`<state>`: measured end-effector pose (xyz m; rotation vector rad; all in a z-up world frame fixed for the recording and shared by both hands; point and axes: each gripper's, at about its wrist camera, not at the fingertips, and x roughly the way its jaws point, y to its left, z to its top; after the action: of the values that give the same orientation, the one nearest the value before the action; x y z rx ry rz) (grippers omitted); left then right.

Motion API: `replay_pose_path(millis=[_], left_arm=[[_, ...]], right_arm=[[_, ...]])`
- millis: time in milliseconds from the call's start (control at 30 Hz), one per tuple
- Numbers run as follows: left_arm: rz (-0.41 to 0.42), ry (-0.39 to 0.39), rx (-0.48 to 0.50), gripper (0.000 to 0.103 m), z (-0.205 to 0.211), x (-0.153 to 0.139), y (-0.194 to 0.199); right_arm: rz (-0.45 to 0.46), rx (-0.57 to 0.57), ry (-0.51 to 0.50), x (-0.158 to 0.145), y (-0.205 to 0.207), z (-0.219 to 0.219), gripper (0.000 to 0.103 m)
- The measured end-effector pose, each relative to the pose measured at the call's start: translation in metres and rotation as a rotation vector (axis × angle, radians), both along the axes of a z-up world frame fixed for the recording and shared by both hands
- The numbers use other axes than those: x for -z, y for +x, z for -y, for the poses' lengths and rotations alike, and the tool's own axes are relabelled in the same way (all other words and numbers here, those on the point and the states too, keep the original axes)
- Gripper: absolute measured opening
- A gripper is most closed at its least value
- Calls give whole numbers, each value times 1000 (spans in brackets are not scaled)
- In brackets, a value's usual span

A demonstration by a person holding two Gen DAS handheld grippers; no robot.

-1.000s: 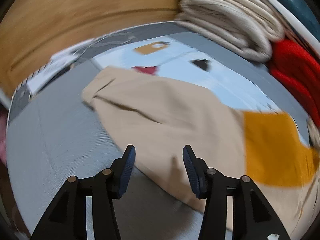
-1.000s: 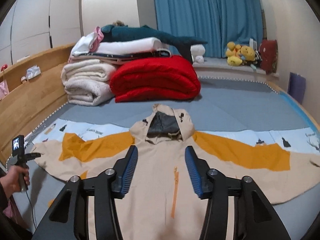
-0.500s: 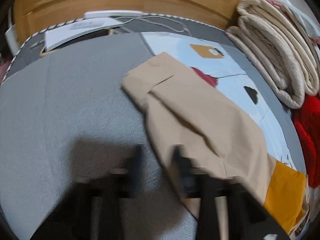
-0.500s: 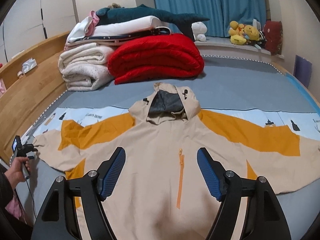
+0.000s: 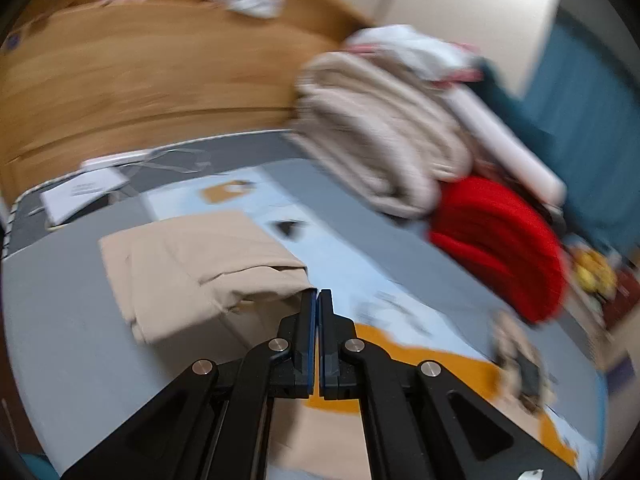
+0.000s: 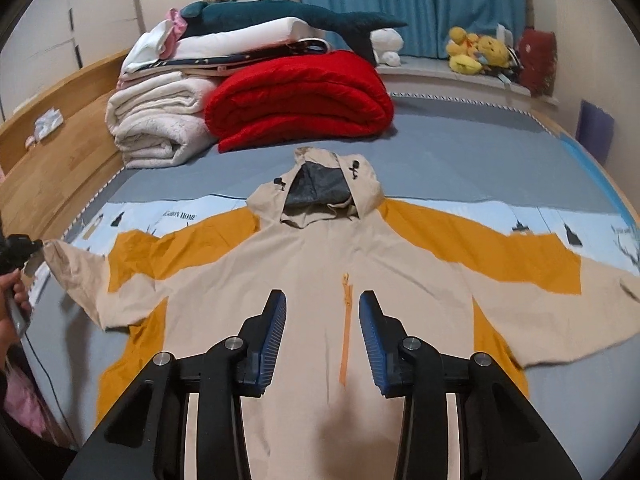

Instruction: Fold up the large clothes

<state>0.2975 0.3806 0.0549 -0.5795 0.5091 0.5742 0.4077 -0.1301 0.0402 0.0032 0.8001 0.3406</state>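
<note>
On the bed: beige-and-orange hooded jacket (image 6: 320, 280) spread flat, front up, sleeves out both ways
Sleeve end: left sleeve cuff (image 5: 208, 268) lifted a bit, folded over on itself
Writing: strip under the jacket says something "HOME" (image 6: 179, 215), rest too small
Left hand-held gripper (image 5: 317, 300): clamped tight on the cuff edge
Right hand-held gripper (image 6: 322, 320): jaws apart, above the zipper (image 6: 345, 328), holding nothing

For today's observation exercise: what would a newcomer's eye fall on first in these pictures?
The beige and orange hooded jacket spread flat across the grey bed, sleeves out. Behind it lies a bright red folded quilt. The left gripper pinches the left sleeve.
</note>
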Motion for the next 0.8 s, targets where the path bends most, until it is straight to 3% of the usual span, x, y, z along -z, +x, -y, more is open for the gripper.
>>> replay_pose_path(millis=[133,200,267,367,433,533,600,733,800], left_arm=[[51,28,222,0,105,-14,14],[36,54,347,0,153,-6,29],[3,27,464,0,193,11,46],[-80,-23,617,0,247,45,68],[-214,-98,733,0,276,77,88],[-358,-203,762,1,284,104,105],[-356,-256,749,7,276,106,103],[-300,-290,744,33,252,94,99],[-316,-329,765,40,249,103,96]], right_arm=[[-45,10,37,-2,-10,8,46],[-53,15,46,0,-14,12,48],[-59,31,33,5,-19,16,49],[-92,63,37,16,-21,24,48],[-113,70,36,25,-21,26,48],[-138,91,19,37,-16,27,47],[-147,98,29,39,-11,27,46],[-153,82,50,42,-3,17,46],[-169,64,58,47,1,9,46]])
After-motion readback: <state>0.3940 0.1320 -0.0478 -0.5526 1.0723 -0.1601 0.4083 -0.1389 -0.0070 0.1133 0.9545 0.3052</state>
